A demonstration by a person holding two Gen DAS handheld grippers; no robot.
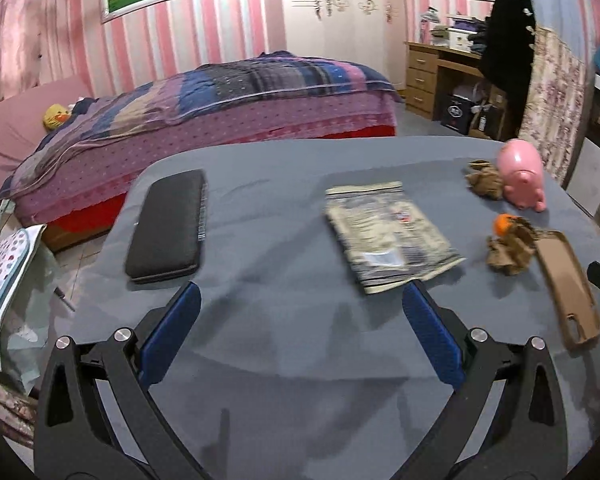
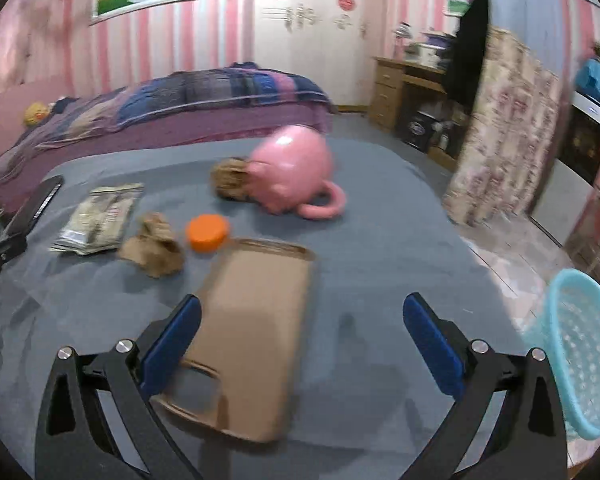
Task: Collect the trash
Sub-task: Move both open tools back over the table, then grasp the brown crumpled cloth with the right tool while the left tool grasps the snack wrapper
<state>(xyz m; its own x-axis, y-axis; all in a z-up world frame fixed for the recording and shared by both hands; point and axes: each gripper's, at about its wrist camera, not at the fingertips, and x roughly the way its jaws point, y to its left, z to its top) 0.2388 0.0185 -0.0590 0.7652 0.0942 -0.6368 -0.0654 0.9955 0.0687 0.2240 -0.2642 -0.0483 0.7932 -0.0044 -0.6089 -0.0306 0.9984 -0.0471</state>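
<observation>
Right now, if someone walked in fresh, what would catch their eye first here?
Probably the pink piggy bank at the far side of the grey table, with a crumpled brown paper right beside it. Next, the orange cap by another paper wad, and the turquoise basket off the table's right edge.

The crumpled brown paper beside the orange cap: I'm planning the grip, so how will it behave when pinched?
The crumpled brown paper looks light and soft, so it would likely squash between the fingers rather than resist. Its irregular folds suggest it won't roll. A push might also nudge the orange cap, which sits close by.
</observation>
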